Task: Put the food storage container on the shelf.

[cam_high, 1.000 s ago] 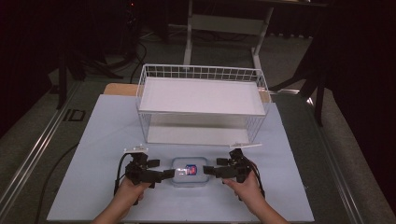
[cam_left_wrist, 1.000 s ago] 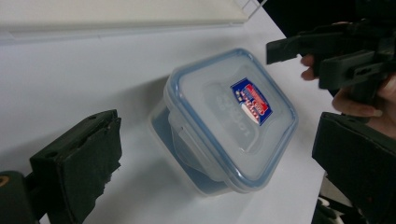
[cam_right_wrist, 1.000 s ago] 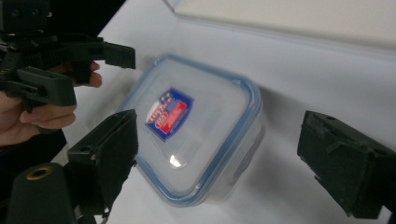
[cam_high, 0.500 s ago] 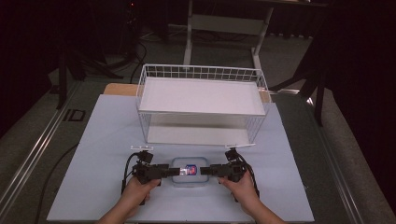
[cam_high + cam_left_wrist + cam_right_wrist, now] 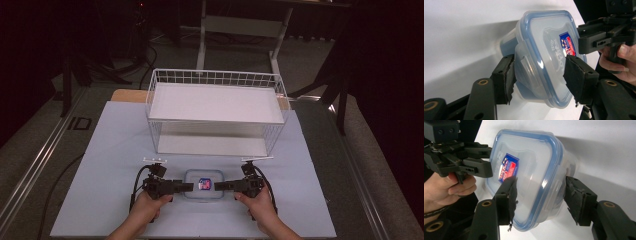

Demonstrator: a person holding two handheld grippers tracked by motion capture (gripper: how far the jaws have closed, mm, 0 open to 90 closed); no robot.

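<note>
We are bracketing the stiff, slick, probably light lidded container at its end latches, left gripper and right gripper both part-open around it, not visibly clamping.

Container set on table at near edge, centre. Left gripper placed at its left end, right gripper at its right end. Wire basket stood beyond it, toward far side.
</note>
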